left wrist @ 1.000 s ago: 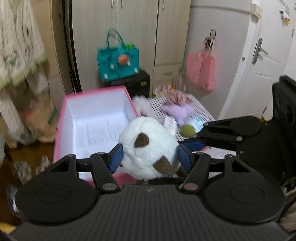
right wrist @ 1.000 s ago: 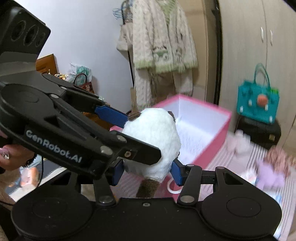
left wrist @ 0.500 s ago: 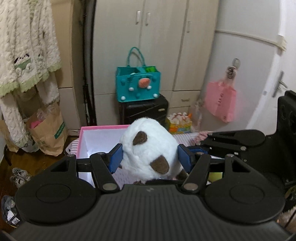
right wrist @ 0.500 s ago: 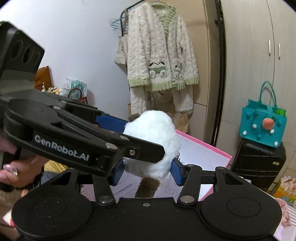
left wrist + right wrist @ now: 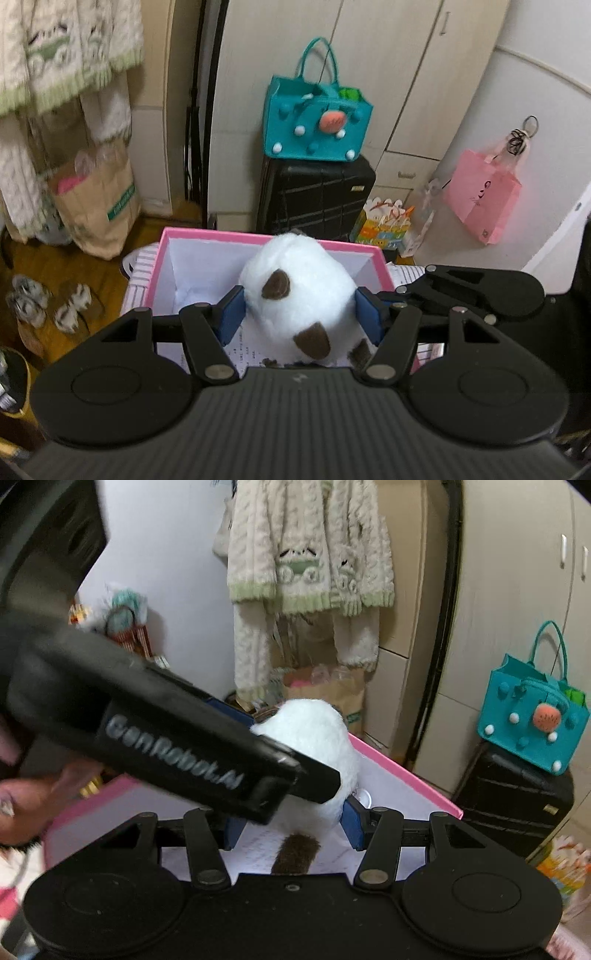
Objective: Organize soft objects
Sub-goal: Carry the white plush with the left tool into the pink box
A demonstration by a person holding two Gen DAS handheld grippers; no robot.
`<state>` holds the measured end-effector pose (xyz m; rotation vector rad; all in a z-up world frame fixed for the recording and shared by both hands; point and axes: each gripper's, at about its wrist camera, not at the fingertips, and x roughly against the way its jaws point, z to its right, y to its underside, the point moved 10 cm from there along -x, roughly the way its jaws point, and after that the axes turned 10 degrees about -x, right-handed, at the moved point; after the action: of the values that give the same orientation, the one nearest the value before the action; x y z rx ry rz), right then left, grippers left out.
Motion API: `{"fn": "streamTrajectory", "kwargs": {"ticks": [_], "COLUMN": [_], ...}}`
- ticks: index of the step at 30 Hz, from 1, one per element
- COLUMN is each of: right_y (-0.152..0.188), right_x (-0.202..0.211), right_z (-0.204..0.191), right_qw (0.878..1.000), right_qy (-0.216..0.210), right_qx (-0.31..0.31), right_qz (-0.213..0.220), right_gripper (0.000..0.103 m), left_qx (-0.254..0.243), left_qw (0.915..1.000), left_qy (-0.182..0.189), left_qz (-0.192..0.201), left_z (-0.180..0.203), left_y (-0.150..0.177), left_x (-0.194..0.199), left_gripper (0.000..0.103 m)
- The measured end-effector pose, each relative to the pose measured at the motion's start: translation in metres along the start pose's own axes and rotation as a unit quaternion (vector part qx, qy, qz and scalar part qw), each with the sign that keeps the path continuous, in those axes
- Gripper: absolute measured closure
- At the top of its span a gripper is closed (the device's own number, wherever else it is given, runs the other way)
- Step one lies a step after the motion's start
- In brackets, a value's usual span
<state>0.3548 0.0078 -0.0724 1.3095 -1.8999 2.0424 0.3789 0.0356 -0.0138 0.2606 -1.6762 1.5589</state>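
Box [image 5: 192, 236] nearer, both tools clamp plush [image 5: 299, 295]

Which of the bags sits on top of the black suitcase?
The teal felt bag, resting on the suitcase. The pink bag hangs on the wall; the brown paper bag stands on the floor.

Between the left gripper [image 5: 299, 317] jaws sits a plush [image 5: 295, 295] of fluffy white pile with brown fuzzy patches. The pads [image 5: 231, 319] look like smooth blue rubber or plastic; the arms are matt black plastic with dull metal rivets. Under the jaws, the box [image 5: 162, 266] is pink card, matt white inside, with printed paper on its floor. Beyond the jaws stand a teal felt bag [image 5: 317, 125] and a ribbed black hard-shell suitcase [image 5: 314, 195]. From the right gripper [image 5: 291, 827], a nubbly knit cardigan [image 5: 306, 554] hangs ahead.
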Motion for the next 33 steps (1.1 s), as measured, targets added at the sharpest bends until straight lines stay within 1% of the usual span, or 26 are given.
{"fn": "streamTrajectory", "kwargs": {"ticks": [3,6,9,12,16,17,18,20,22,25,27,29,30,32,33], "right_y": [0.0,0.003,0.007,0.011,0.015,0.016,0.016,0.016,0.018,0.023,0.025,0.027,0.029,0.028,0.026], "right_x": [-0.014,-0.027,-0.035,-0.038,-0.044,-0.047,-0.049,-0.055,-0.056,-0.055,-0.054,-0.051,-0.048,-0.042,-0.04], "right_z": [0.007,0.012,0.014,0.01,0.016,0.018,0.02,0.027,0.027,0.027,0.028,0.029,0.028,0.026,0.027], "right_qw": [1.0,0.999,0.996,0.992,0.993,0.992,0.992,0.991,0.99,0.987,0.986,0.985,0.984,0.984,0.984], "right_qy": [0.0,0.008,0.03,0.06,0.054,0.056,0.06,0.075,0.072,0.085,0.09,0.096,0.097,0.099,0.103], "right_qx": [0.007,0.027,0.04,0.087,0.071,0.07,0.069,0.068,0.073,0.093,0.095,0.101,0.107,0.114,0.112], "right_qz": [-0.018,-0.041,-0.068,-0.067,-0.083,-0.087,-0.09,-0.093,-0.093,-0.098,-0.099,-0.098,-0.1,-0.095,-0.089], "right_gripper": [0.045,0.045,0.045,0.045,0.045,0.045,0.045,0.045,0.045,0.045,0.046,0.046,0.047,0.046,0.044], "left_qx": [0.017,0.027,0.04,0.061,0.087,0.091,0.098,0.112,0.123,0.133,0.138,0.132,0.127,0.119,0.116], "left_qw": [0.9997,0.9991,0.9971,0.9945,0.991,0.99,0.9889,0.9854,0.9823,0.9801,0.9789,0.9805,0.9819,0.9838,0.9844], "left_qy": [0.007,0.012,0.024,0.04,0.055,0.058,0.062,0.072,0.079,0.084,0.087,0.086,0.083,0.077,0.074], "left_qz": [-0.015,-0.03,-0.06,-0.076,-0.086,-0.09,-0.094,-0.106,-0.118,-0.121,-0.123,-0.117,-0.113,-0.11,-0.109], "left_z": [-0.01,-0.016,-0.019,-0.021,-0.025,-0.025,-0.026,-0.026,-0.026,-0.024,-0.023,-0.021,-0.02,-0.019,-0.019], "left_y": [0.002,0.005,0.011,0.014,0.019,0.022,0.023,0.028,0.033,0.037,0.038,0.037,0.036,0.037,0.037], "left_x": [-0.016,-0.032,-0.047,-0.056,-0.062,-0.065,-0.068,-0.073,-0.078,-0.084,-0.086,-0.085,-0.084,-0.082,-0.082], "left_gripper": [0.04,0.04,0.041,0.042,0.046,0.047,0.05,0.052,0.054,0.056,0.058,0.058,0.058,0.063,0.07]}}
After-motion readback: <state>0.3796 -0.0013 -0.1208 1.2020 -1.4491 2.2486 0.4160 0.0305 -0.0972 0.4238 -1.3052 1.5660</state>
